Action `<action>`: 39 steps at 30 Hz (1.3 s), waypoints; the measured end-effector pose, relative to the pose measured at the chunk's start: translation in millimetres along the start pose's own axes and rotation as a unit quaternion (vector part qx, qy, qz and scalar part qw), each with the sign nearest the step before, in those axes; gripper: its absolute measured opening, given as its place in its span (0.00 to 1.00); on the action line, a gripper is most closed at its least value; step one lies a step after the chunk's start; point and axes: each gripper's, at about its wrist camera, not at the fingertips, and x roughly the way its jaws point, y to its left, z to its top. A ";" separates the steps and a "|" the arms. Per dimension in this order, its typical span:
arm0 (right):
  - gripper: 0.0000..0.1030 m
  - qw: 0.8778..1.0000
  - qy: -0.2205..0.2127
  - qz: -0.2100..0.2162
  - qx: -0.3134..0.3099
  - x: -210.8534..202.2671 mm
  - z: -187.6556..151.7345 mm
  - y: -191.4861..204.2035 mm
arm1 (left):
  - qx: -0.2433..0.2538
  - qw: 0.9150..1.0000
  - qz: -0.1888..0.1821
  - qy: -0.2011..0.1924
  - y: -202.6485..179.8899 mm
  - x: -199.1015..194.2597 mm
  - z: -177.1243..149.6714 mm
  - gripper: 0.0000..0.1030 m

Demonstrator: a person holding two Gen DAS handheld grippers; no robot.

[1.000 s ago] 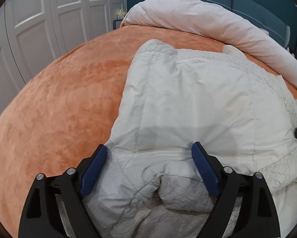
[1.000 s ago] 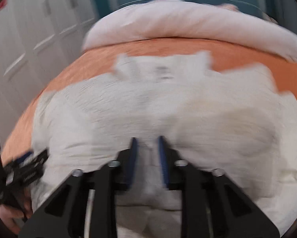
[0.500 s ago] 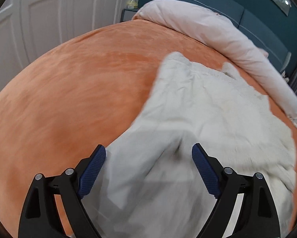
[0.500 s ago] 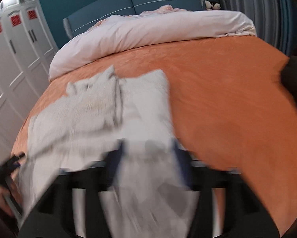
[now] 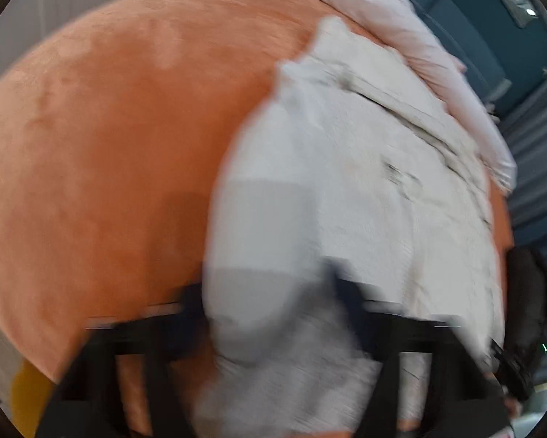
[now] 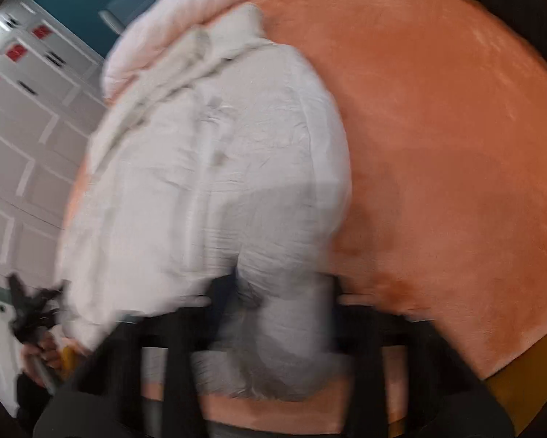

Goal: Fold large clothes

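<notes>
a large off-white quilted padded jacket (image 5: 346, 189) is spread lengthwise on a bed covered by an orange velvety bedspread (image 5: 109, 127), its collar end turned toward a rolled pale pink duvet (image 5: 412, 47) at the head of the bed. the near hem of the jacket is bunched up between the fingers of both grippers. the left gripper (image 5: 269, 314) has just been closing, and its dark fingers (image 5: 350, 299) are seen narrowed against a fold of the fabric, though motion blur leaves the pad contact unclear. the right gripper (image 6: 277, 295) has likewise just been closing, its fingers (image 6: 222, 292) drawn in on a thick wad of the hem. white panelled wardrobe doors (image 6: 21, 153) stand beside the bed, and a dark teal wall (image 5: 492, 29) is seen behind it.
</notes>
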 end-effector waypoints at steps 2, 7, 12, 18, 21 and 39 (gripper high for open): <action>0.13 1.000 -0.022 0.014 -0.014 -25.7 2.5 13.5 | 0.012 1.000 0.001 -0.010 -7.6 -15.9 -2.2 0.15; 0.11 0.997 -0.028 0.014 -0.068 -91.7 -26.4 28.5 | 0.081 0.997 -0.007 -0.016 -24.1 -86.0 -32.8 0.11; 0.19 0.993 0.071 -0.048 -0.079 -111.0 -103.4 0.0 | 0.129 0.991 0.023 0.015 -15.9 -117.8 -113.7 0.16; 0.32 0.994 0.025 -0.079 -0.072 -154.3 -100.9 -3.7 | 0.124 0.991 0.033 -0.030 -18.2 -170.8 -133.4 0.21; 0.50 0.991 -0.078 -0.061 -0.090 -182.1 -52.1 19.0 | 0.136 0.982 0.014 -0.132 -41.2 -205.4 -90.8 0.55; 0.05 0.997 -0.037 -0.007 -0.067 117.5 130.7 108.0 | 0.110 0.977 0.074 -0.168 -135.2 37.6 123.6 0.67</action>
